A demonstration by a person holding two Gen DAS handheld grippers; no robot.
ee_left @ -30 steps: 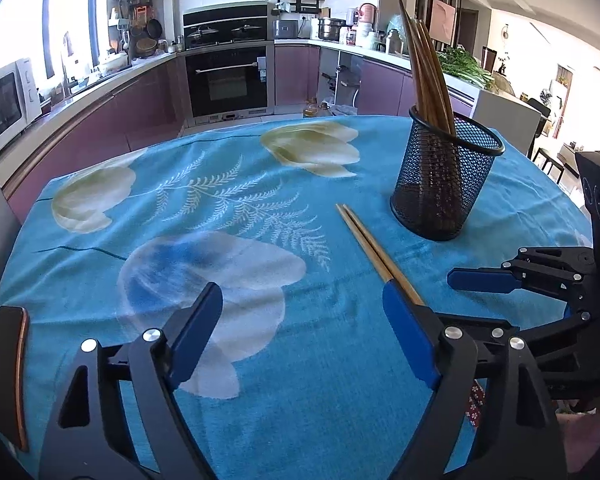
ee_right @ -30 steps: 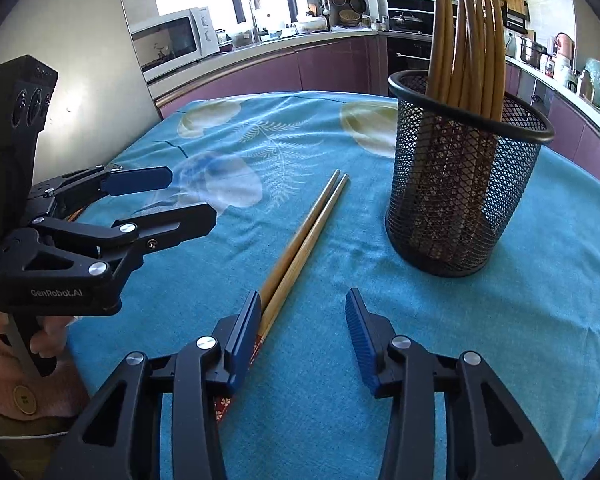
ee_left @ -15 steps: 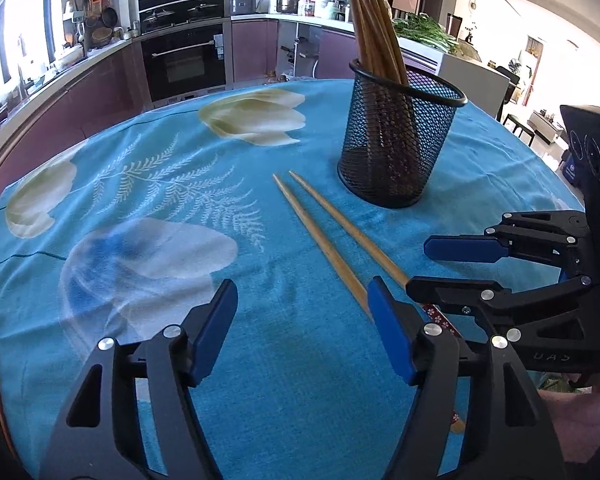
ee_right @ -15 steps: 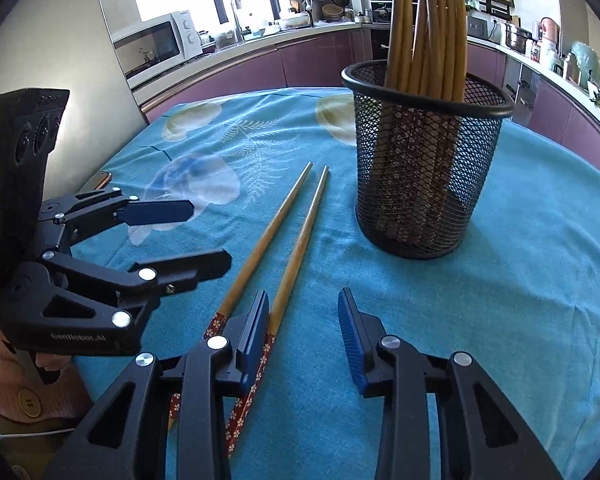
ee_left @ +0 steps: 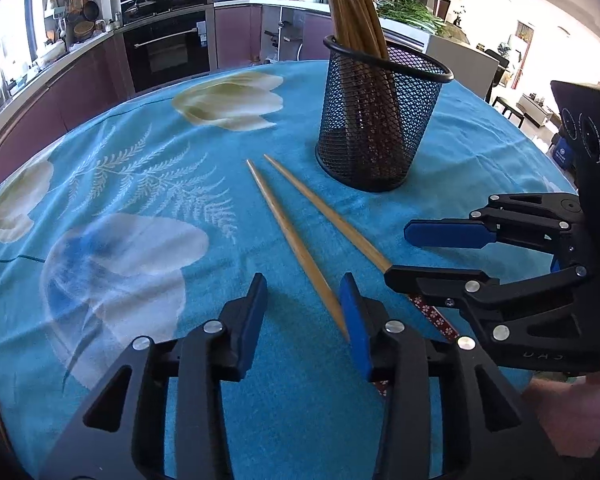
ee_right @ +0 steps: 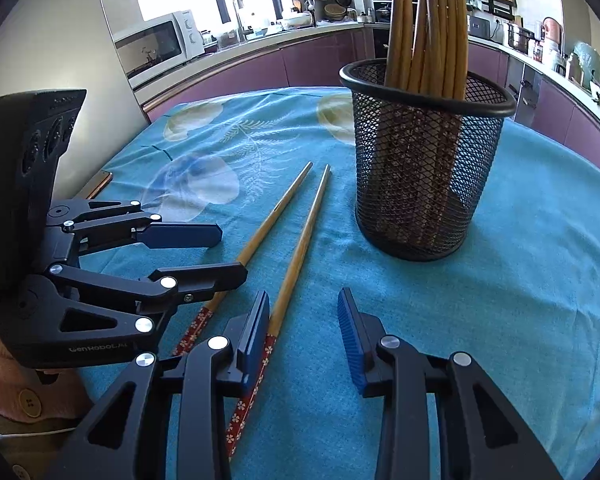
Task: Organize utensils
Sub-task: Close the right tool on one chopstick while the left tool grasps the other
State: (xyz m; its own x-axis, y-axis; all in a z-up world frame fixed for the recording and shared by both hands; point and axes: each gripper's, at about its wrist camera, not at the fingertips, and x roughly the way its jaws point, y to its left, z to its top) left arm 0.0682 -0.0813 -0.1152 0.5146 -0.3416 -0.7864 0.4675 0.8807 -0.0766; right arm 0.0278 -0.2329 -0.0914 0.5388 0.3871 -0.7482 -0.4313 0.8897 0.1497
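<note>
Two wooden chopsticks with red patterned ends lie side by side on the blue tablecloth: one [ee_left: 296, 240] [ee_right: 274, 216] nearer the left gripper, the other [ee_left: 332, 216] [ee_right: 300, 248] nearer the right gripper. A black mesh holder [ee_left: 380, 120] [ee_right: 420, 168] full of several chopsticks stands upright beyond them. My left gripper [ee_left: 303, 316] [ee_right: 220, 254] is open, low over the left chopstick's thick end. My right gripper [ee_right: 303, 320] [ee_left: 396, 254] is open, low over the other chopstick's red end. Neither holds anything.
The round table's blue flowered cloth [ee_left: 140, 184] spreads to the left. A dark phone-like object [ee_right: 98, 184] lies at the table's left edge. Kitchen counters, an oven [ee_left: 166, 48] and a microwave [ee_right: 156, 46] are behind.
Both grippers moved forward and closer to the chopsticks and holder. The two chopsticks, earlier touching, now lie spread apart. The left gripper's jaws have narrowed.
</note>
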